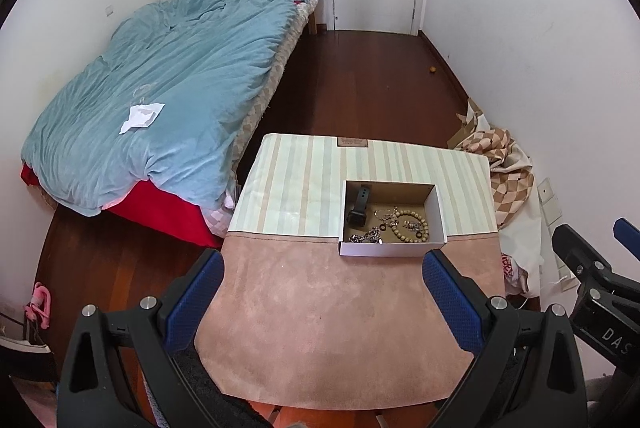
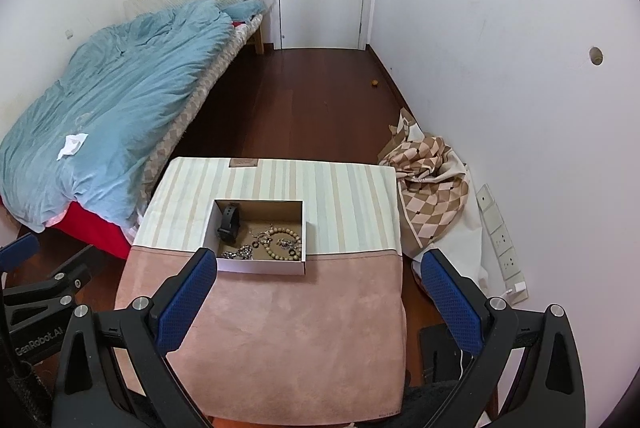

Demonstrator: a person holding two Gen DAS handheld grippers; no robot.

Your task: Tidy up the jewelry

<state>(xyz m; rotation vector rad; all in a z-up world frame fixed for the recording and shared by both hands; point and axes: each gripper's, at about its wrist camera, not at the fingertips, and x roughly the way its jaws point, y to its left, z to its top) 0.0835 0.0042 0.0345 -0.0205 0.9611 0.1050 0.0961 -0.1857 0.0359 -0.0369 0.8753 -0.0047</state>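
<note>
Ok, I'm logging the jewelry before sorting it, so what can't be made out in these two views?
- Small pieces in the box: too small in both views to tell rings from earrings.
- Silver chain: tangled in a heap; the count is unclear.
- Box's near-left corner: covered by the right gripper's finger in the right wrist view.
- Black watch: face too dark to read.

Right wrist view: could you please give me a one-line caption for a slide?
Open right gripper hovers over a cloth-covered table facing a cardboard box holding a black watch, bead bracelet and chains.
</note>
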